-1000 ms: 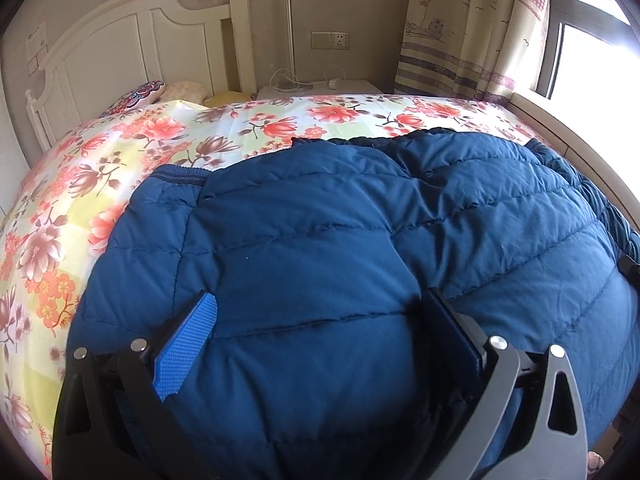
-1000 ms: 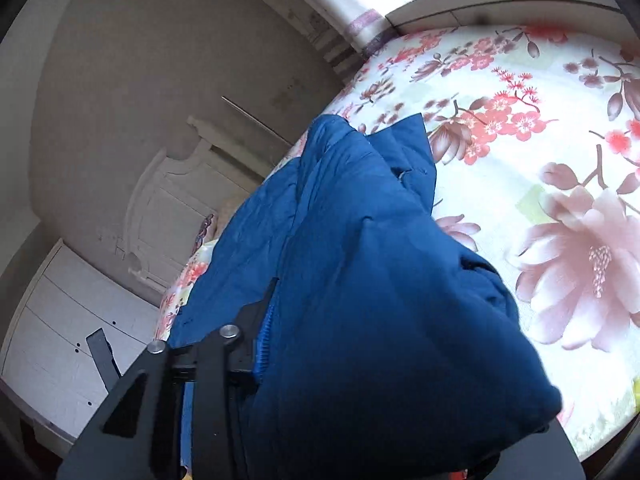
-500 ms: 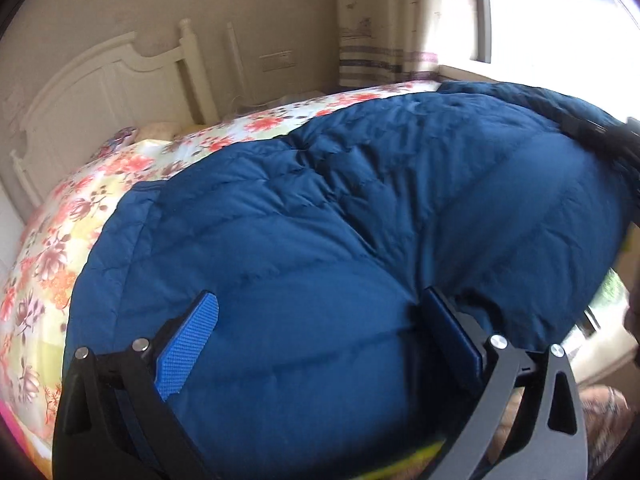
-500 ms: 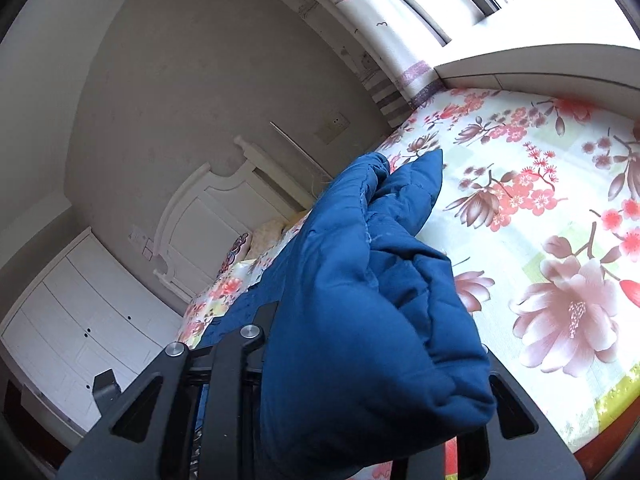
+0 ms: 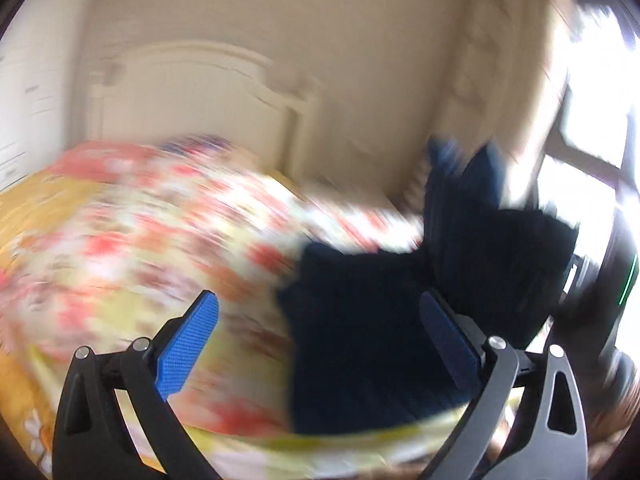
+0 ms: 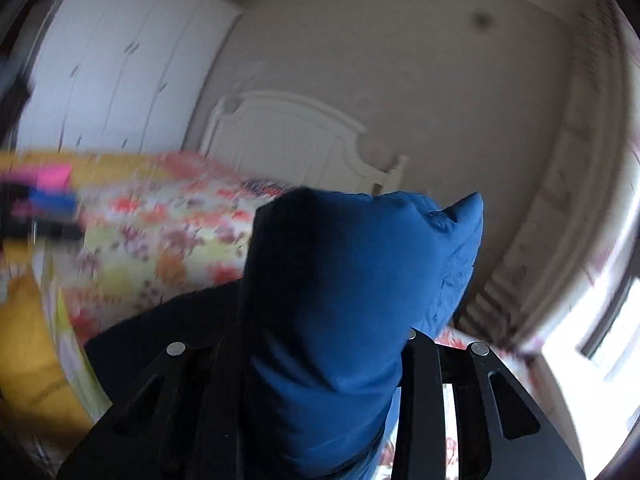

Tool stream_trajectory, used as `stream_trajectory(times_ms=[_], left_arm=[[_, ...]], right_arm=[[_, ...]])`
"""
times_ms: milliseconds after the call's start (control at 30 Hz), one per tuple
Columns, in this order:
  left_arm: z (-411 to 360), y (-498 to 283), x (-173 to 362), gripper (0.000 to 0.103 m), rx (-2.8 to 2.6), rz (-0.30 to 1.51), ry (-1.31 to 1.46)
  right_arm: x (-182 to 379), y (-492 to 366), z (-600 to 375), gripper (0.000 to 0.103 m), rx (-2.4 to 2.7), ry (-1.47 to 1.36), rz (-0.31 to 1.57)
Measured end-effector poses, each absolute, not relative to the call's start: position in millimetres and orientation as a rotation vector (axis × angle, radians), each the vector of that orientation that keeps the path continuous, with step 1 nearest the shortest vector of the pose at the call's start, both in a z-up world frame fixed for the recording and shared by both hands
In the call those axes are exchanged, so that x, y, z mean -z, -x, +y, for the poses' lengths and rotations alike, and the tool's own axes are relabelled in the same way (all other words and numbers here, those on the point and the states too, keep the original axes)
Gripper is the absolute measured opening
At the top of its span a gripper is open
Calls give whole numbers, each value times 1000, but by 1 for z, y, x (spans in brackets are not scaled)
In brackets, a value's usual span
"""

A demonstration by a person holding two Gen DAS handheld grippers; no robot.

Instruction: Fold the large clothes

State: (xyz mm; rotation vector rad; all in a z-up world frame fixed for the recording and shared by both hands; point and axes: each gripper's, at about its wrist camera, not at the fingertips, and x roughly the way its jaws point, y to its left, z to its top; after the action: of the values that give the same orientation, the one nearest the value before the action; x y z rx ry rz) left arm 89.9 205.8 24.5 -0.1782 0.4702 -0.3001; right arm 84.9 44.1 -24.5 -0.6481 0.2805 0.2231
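Observation:
The large dark blue padded jacket (image 6: 340, 300) is bunched into a thick roll, and my right gripper (image 6: 326, 360) is shut on it. The roll stands up between the black fingers (image 6: 416, 380) and hides the pads. In the blurred left wrist view the jacket (image 5: 360, 340) hangs dark on the right side of the bed, with one part raised towards the window. My left gripper (image 5: 318, 340) is open and its blue pads (image 5: 188, 344) are wide apart and bare. The jacket lies beyond its right finger, and nothing is pressed between the pads.
The flowered bedcover (image 5: 140, 240) spreads to the left of the jacket, with a white headboard (image 5: 192, 92) behind it. A white wardrobe (image 6: 120, 60) stands at the left and a bright window (image 5: 600, 140) at the right. The bed's yellow edge (image 6: 28, 340) runs along the near left.
The left gripper has swung off the jacket, which filled its jaws before and now lies to the right. The right gripper has lifted and turned with the jacket roll and now faces the headboard.

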Motion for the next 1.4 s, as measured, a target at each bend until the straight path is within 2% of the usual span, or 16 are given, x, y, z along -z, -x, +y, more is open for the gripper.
stream_trajectory(times_ms=[67, 100, 167, 367, 500, 600, 700, 800, 867, 933, 1000, 1067, 1167, 1233, 1300, 1400], left_arm=[[232, -87, -32, 100, 261, 444, 226], [239, -85, -30, 100, 247, 448, 236], [243, -85, -24, 100, 243, 473, 233], [201, -118, -22, 100, 367, 531, 149], [139, -168, -38, 100, 536, 572, -2], [89, -231, -40, 100, 609, 682, -103], [62, -282, -15, 100, 585, 776, -158], [58, -341, 59, 101, 446, 907, -198], [75, -350, 84, 101, 505, 892, -88], [81, -347, 89, 101, 488, 874, -75], [78, -341, 89, 101, 462, 839, -126], [78, -341, 89, 101, 449, 833, -142], [76, -345, 88, 101, 443, 828, -151], [75, -344, 86, 101, 444, 825, -147], [76, -343, 86, 101, 446, 820, -140], [78, -340, 86, 101, 439, 801, -130]], right_arm=[[89, -92, 103, 35, -296, 910, 381], [124, -88, 125, 39, -303, 1025, 380], [158, -73, 144, 43, -235, 1190, 278], [141, -73, 132, 46, -260, 1053, 334], [136, -92, 124, 47, -255, 1015, 339], [136, -94, 122, 47, -252, 1011, 334], [140, -101, 127, 48, -248, 1014, 316], [134, -86, 119, 53, -276, 1007, 310], [122, -73, 108, 66, -371, 971, 325], [99, -55, 84, 70, -508, 839, 351], [74, -42, 52, 70, -626, 662, 361], [53, -42, 20, 60, -642, 496, 359], [29, -56, -23, 51, -532, 328, 341], [22, -73, -35, 49, -467, 235, 353], [31, -88, -25, 49, -494, 221, 379], [81, -100, 20, 50, -505, 402, 492]])
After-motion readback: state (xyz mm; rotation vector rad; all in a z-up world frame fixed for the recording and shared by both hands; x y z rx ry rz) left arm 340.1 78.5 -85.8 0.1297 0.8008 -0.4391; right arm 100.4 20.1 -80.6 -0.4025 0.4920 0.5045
